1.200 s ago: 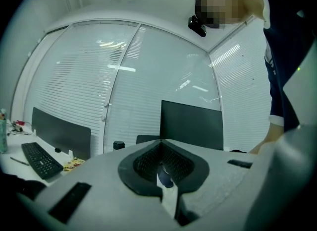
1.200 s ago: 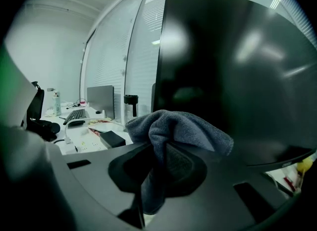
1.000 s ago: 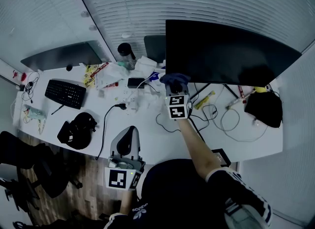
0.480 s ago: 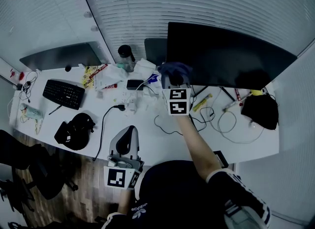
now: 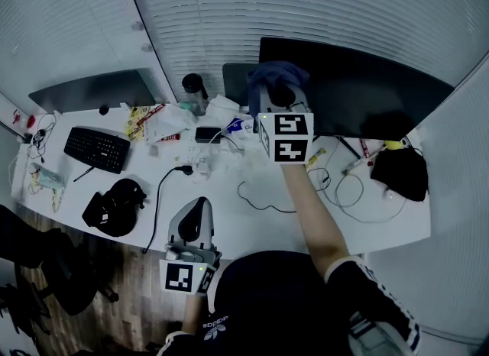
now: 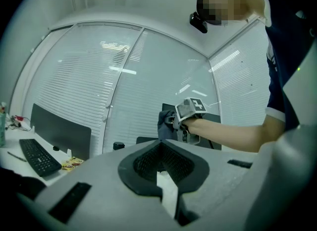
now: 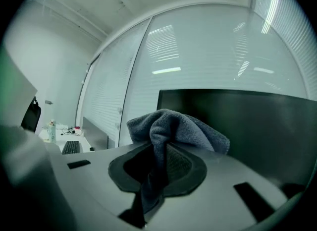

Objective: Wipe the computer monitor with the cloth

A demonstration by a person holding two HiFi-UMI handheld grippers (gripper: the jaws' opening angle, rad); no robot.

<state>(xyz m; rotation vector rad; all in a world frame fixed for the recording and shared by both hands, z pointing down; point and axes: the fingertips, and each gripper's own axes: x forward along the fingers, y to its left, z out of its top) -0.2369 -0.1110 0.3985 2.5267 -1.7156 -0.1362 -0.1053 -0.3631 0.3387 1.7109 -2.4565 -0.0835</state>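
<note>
A large black monitor (image 5: 359, 87) stands at the back right of the white desk (image 5: 252, 209); in the right gripper view its dark screen (image 7: 257, 126) fills the right side. My right gripper (image 5: 276, 95) is raised in front of the monitor's upper left corner, shut on a bunched grey-blue cloth (image 5: 273, 76). In its own view the cloth (image 7: 173, 131) sticks up out of the closed jaws. My left gripper (image 5: 192, 228) hangs low over the desk's near edge, jaws shut with nothing between them, and its view shows the cloth (image 6: 165, 124) far off.
A second monitor (image 5: 92, 91) stands at the back left, with a keyboard (image 5: 95, 148), black headphones (image 5: 114, 202), snack packets (image 5: 157, 121), a dark cup (image 5: 195, 87) and a power strip (image 5: 200, 165) with cables. A black pouch (image 5: 401, 173) lies at right.
My right gripper has lifted the cloth from near the desk up to the monitor's upper left corner. The left gripper has stayed where it was.
</note>
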